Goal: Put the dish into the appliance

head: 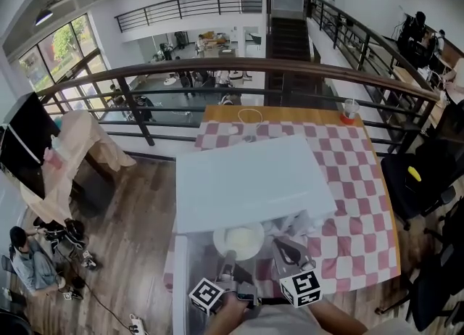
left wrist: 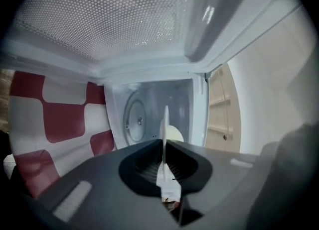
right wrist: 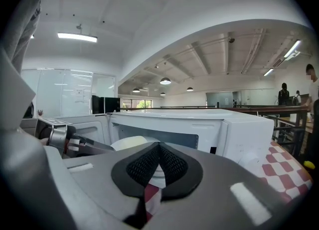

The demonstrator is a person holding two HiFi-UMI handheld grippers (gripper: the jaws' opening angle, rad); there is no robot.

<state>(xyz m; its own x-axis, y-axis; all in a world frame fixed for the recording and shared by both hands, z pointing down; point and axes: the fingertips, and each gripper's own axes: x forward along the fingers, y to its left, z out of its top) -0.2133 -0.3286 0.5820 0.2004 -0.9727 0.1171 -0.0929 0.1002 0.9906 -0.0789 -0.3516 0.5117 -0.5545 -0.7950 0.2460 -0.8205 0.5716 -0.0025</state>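
Though seen only edge-on, the white dish (left wrist: 166,119) is pinched by its rim in the left gripper (left wrist: 165,149), at the open front of the microwave (head: 254,181), far edge hidden beneath its housing; right gripper (right wrist: 159,147) jaws together, empty.

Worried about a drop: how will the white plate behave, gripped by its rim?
The plate looks rigid and glazed, so probably slippery and breakable. The left gripper pinches only its thin rim, so it may pivot in the jaws if jolted. Being thin, it is likely light.
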